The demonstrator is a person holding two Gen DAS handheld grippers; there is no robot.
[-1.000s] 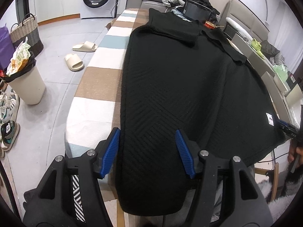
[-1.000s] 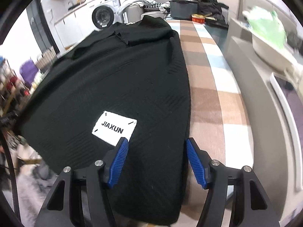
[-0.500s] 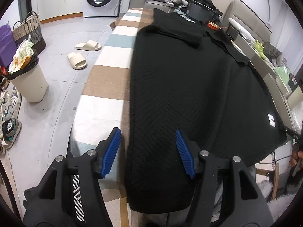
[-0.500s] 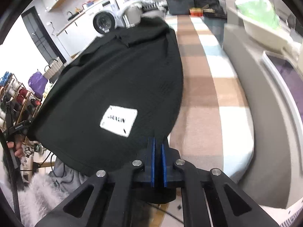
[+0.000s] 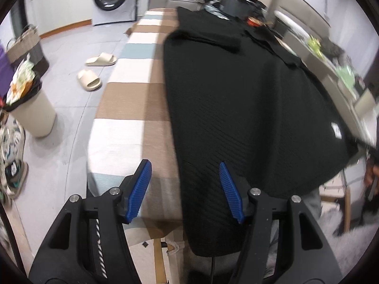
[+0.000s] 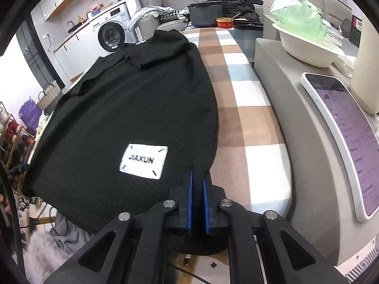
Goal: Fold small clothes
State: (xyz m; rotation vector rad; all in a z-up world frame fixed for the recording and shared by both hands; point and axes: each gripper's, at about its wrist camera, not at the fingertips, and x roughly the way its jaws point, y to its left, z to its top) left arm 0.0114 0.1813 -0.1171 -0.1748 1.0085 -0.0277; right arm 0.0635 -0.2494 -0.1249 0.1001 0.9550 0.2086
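Striped in brown, white and blue, the table cover (image 6: 246,108) carries a black garment (image 6: 132,108) spread flat across mid-frame, ready for folding. At lower centre the right gripper (image 6: 197,189) is pinched on its hem corner beside the white label (image 6: 143,161), likely to lift it. Lower in its own view, the left gripper (image 5: 184,189) straddles the opposite hem edge, fingers apart.
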